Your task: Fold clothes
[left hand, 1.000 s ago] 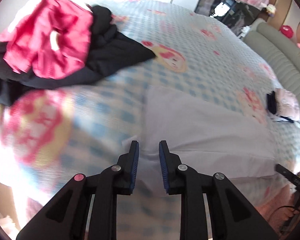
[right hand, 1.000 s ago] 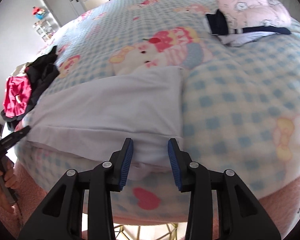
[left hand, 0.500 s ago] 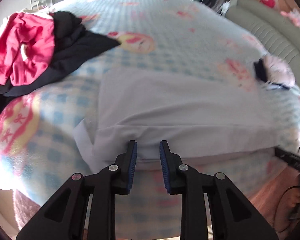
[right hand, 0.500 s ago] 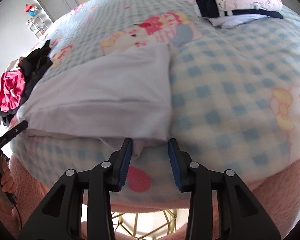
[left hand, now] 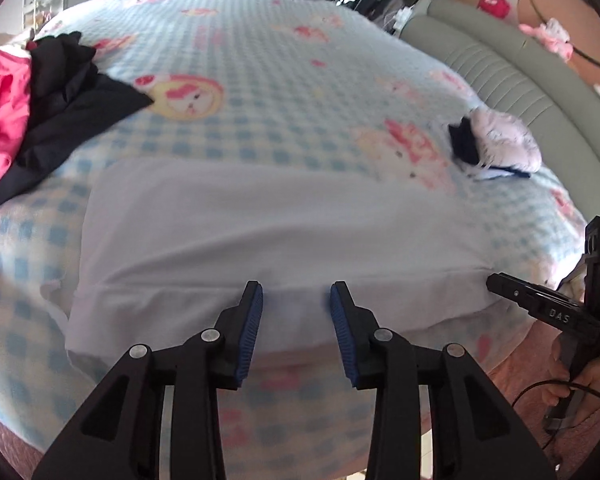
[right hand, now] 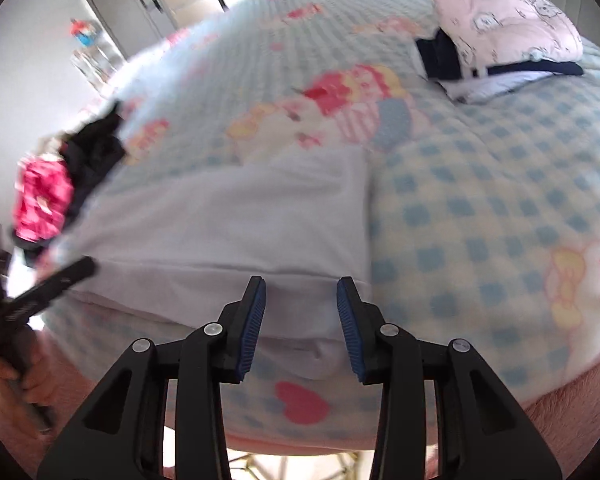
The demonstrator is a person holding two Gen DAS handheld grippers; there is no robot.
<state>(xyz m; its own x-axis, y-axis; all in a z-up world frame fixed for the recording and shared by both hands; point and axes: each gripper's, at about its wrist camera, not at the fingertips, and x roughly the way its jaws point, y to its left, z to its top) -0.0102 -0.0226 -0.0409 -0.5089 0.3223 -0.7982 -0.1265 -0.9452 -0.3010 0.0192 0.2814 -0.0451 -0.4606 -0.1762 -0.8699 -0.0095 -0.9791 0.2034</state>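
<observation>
Below and ahead of the left gripper [left hand: 296, 296]: blue-and-cream checked blanket [left hand: 260, 60] with cartoon prints. Far ahead to its right: grey padded headboard [left hand: 500, 76], red plush toy [left hand: 494, 4] beyond. Far ahead-left of the right gripper [right hand: 301, 300]: grey door [right hand: 112, 4].

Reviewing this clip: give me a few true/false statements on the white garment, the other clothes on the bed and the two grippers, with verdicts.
1. The white garment lies spread flat on the checked blanket. True.
2. The left gripper is clamped shut on a black garment. False: its jaws stand apart over the white garment's near edge, having just been opening.
3. The pink garment and black garment lie piled together. True.
4. The right gripper holds the white garment lifted off the bed. False: its jaws are open at the near edge and the garment lies flat.
5. A folded pale pink bundle sits apart from the white garment. True.
</observation>
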